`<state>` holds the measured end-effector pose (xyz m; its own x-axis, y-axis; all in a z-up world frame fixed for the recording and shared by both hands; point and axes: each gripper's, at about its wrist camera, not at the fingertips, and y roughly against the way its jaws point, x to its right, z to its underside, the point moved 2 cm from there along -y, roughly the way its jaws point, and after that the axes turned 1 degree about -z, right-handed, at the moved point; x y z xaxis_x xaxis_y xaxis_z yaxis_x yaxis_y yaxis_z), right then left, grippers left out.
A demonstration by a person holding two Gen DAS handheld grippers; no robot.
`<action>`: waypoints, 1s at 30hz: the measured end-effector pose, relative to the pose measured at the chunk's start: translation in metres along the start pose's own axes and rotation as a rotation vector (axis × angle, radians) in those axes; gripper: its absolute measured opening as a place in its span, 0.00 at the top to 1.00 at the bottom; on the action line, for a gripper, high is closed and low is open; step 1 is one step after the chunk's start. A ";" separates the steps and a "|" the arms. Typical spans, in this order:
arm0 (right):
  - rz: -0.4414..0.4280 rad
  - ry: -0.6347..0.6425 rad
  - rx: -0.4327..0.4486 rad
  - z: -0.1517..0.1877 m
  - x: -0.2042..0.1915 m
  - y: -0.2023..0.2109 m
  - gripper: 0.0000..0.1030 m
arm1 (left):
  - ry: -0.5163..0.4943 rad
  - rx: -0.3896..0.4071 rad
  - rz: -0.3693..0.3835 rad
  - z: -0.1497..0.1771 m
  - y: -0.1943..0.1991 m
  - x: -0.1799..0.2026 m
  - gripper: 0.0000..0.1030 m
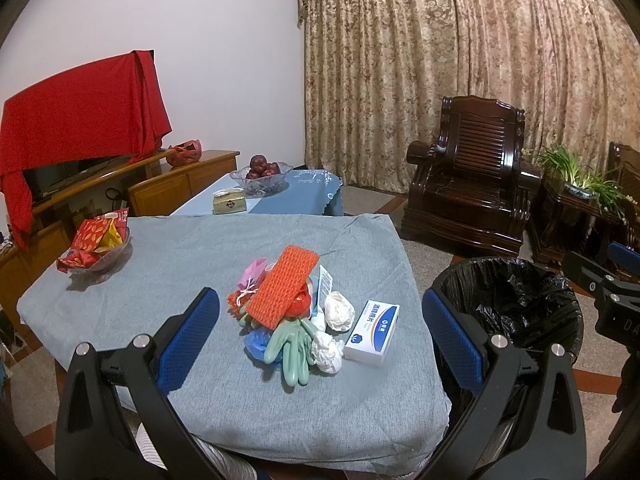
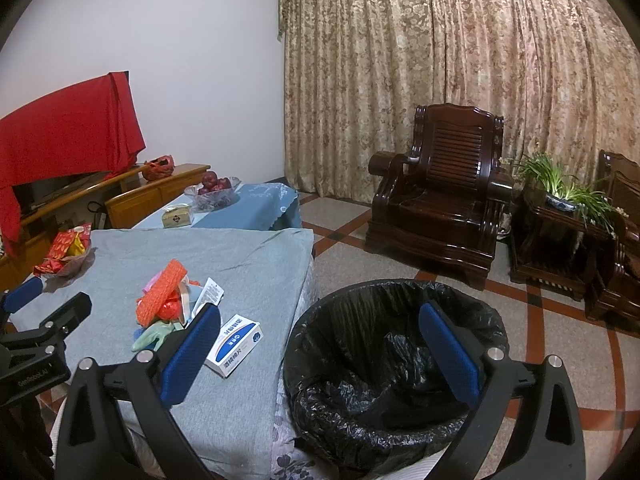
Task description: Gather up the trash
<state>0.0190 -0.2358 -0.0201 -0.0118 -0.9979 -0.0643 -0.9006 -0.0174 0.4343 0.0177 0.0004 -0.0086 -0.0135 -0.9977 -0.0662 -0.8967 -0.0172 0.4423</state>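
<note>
Several pieces of trash sit heaped near the middle of the grey-covered table (image 1: 168, 264): an orange foam net (image 1: 282, 286) on top, a green glove (image 1: 292, 346) at its 6 o'clock, crumpled tissues (image 1: 338, 312) and a white box (image 1: 372, 332) at 3 o'clock. We hold the left gripper (image 1: 320, 336) spread wide over the heap and the right gripper (image 2: 320, 348) equally spread, both empty, with the black-lined bin (image 2: 396, 360) off the table's 3 o'clock edge. We judge it best to take the loose outer box first, pinching its narrow sides, so the heap stays undisturbed.
</note>
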 end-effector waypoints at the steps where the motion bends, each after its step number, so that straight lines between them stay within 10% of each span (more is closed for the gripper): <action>1: 0.000 0.000 0.000 0.000 0.000 0.000 0.06 | 0.000 0.001 -0.001 0.000 0.000 0.000 0.05; 30: -0.003 -0.003 -0.010 0.009 -0.001 -0.004 0.06 | 0.006 -0.007 -0.002 0.008 -0.018 -0.021 0.05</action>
<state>0.0189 -0.2344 -0.0302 -0.0099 -0.9976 -0.0683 -0.8963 -0.0214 0.4430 0.0305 0.0219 -0.0226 -0.0086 -0.9981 -0.0615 -0.8936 -0.0199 0.4484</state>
